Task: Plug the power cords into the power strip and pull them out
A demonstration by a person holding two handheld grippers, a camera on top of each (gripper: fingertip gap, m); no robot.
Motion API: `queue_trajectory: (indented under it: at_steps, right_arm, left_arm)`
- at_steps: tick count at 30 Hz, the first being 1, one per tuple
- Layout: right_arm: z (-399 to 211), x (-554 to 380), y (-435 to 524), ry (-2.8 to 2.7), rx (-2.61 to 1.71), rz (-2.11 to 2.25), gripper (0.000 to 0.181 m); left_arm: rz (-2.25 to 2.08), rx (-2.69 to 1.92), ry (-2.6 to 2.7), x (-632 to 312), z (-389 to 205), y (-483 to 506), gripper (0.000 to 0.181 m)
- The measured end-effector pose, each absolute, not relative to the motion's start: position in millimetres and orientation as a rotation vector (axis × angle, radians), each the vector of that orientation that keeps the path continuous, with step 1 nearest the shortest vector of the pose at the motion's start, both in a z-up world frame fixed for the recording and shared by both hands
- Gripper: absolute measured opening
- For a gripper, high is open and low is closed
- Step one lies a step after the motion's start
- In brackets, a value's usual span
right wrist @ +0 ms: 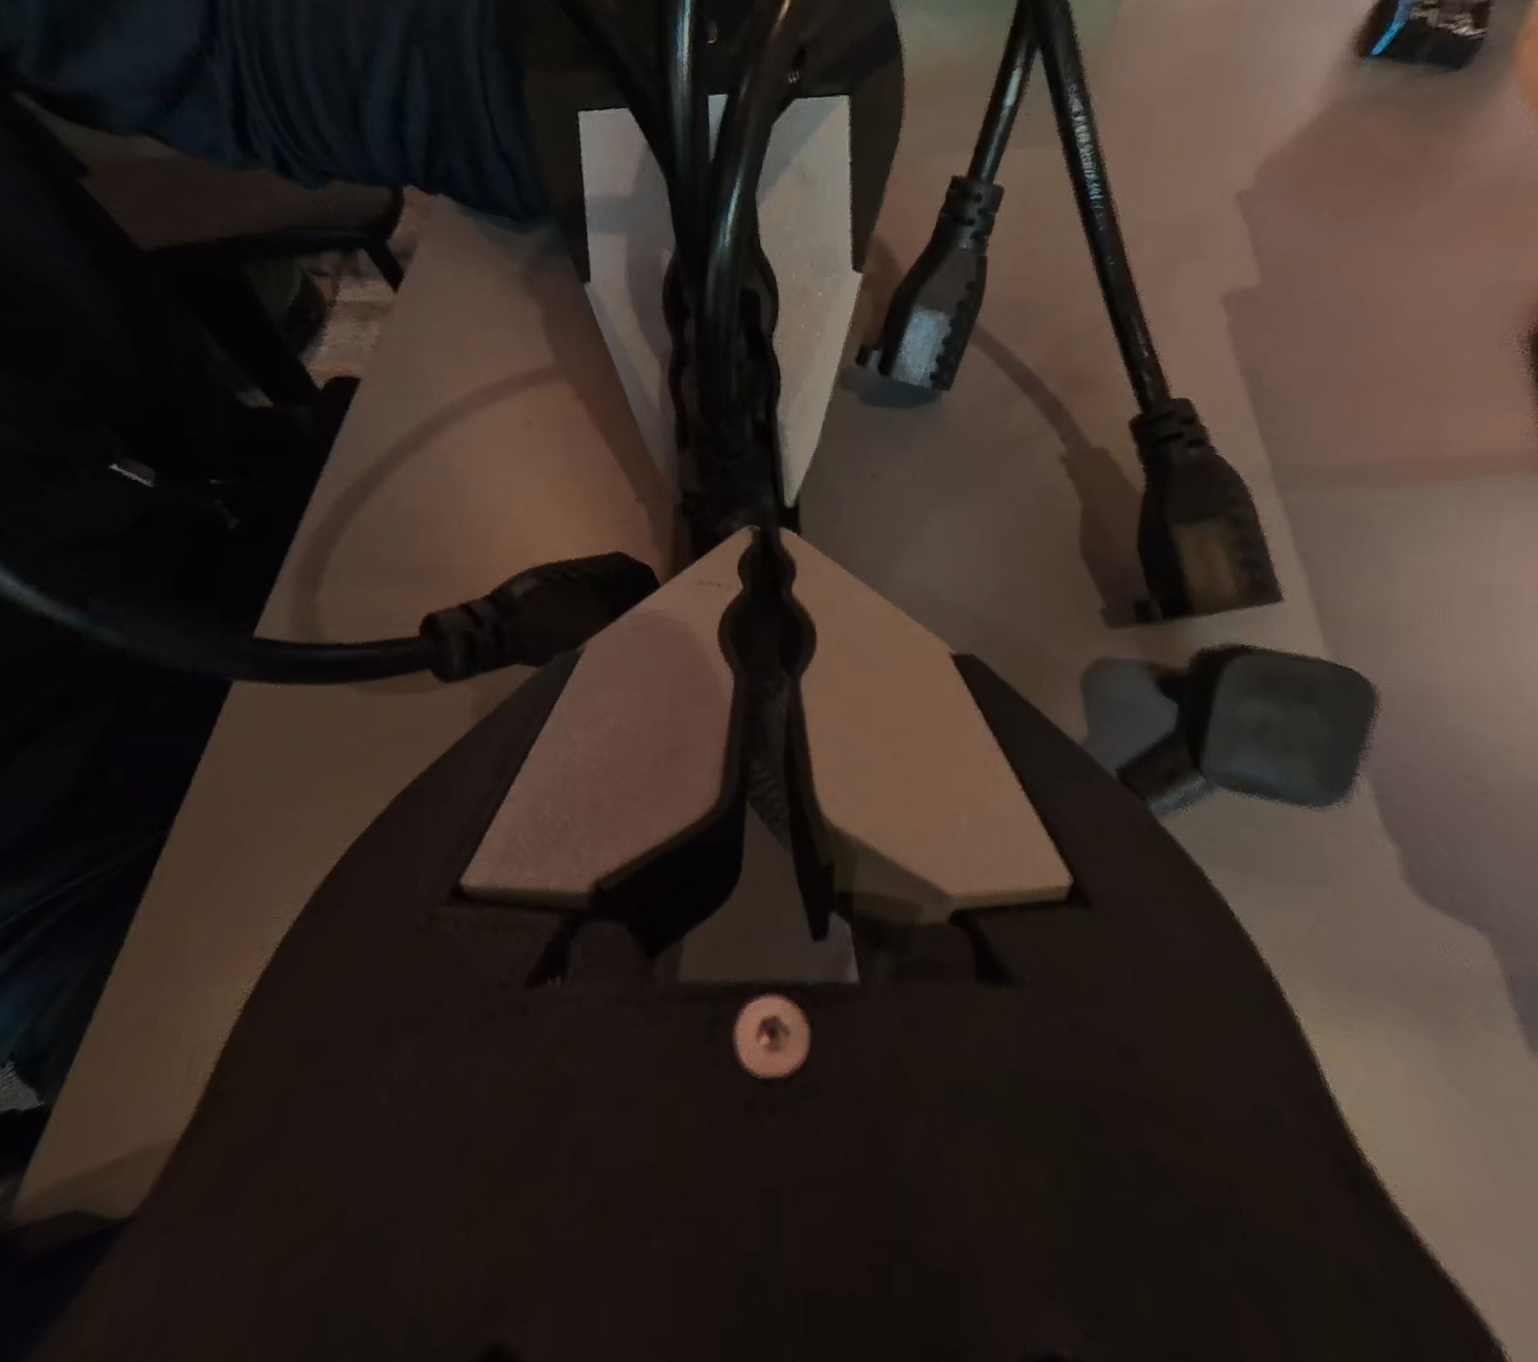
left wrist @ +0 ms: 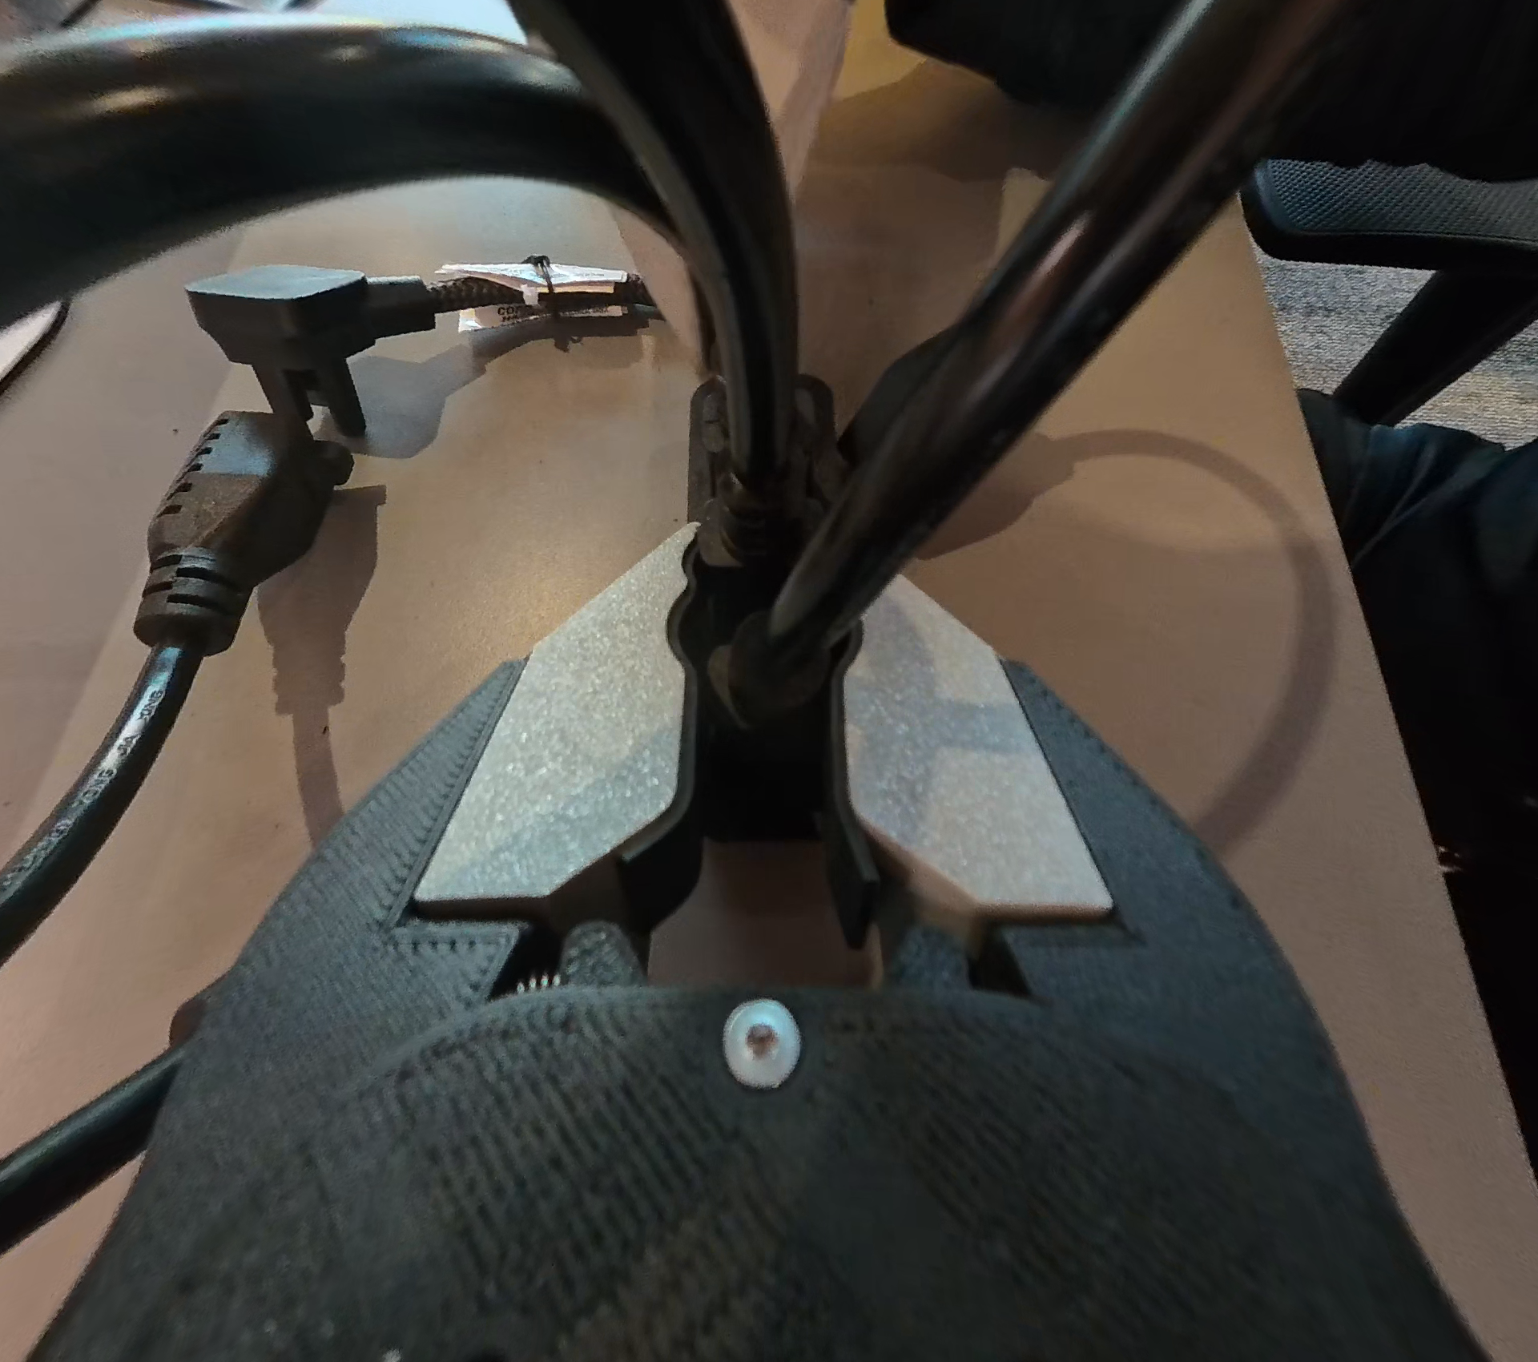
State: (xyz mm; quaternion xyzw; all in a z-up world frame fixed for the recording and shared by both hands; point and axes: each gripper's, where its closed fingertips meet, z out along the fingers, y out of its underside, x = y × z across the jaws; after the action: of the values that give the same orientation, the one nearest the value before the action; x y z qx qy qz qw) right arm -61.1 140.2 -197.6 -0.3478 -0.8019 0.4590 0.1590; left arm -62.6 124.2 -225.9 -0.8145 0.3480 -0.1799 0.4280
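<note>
My left gripper [left wrist: 761,623] is shut on a black plug body [left wrist: 753,748], and its thick power cord [left wrist: 1082,223] rises to the upper right. Two more black cords [left wrist: 749,290] drop in just beyond, where the right gripper's tips meet mine. In the right wrist view my right gripper [right wrist: 767,556] is almost fully shut on a thin ribbed black cord part [right wrist: 767,781]. The left gripper [right wrist: 724,323] faces it tip to tip, with several cords [right wrist: 707,73] rising from its jaws. I cannot make out the power strip itself.
Loose on the tan table [left wrist: 516,573] lie a black three-pin plug [left wrist: 279,315] with a tagged braided cord [left wrist: 533,290] and a black connector [left wrist: 229,515]. The right wrist view shows further connectors [right wrist: 924,323] [right wrist: 1203,523] [right wrist: 541,614] and the plug [right wrist: 1282,723]. A person's dark sleeve [right wrist: 250,32] is at the left. The left gripper's tips are roughly 4 centimetres from the right gripper's.
</note>
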Motion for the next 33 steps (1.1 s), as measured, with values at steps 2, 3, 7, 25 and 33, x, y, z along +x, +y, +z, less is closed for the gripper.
queue_trajectory:
  at_steps: [2, 3, 7, 25, 33]
  right_arm:
    - [-199, -65, 130, -2.301, -0.98, 1.356, 0.0]
    - [-199, -66, 129, -2.301, -0.983, 1.356, 0.0]
    - [-196, -67, 146, -2.26, -0.972, 1.242, 0.0]
    - [-182, -66, 127, -2.223, -0.983, 1.558, 0.0]
    - [-179, -69, 131, -2.192, -0.972, 1.532, 0.0]
  left_arm:
    - [-0.452, -2.031, 0.875, -63, -226, 124, 0.025]
    - [-0.45, -2.029, 0.876, -64, -226, 123, 0.025]
    - [-0.447, -2.03, 0.873, -63, -226, 124, 0.025]
    - [-0.457, -2.027, 0.886, -61, -225, 122, 0.025]
    - [-0.461, -2.02, 0.892, -60, -225, 122, 0.026]
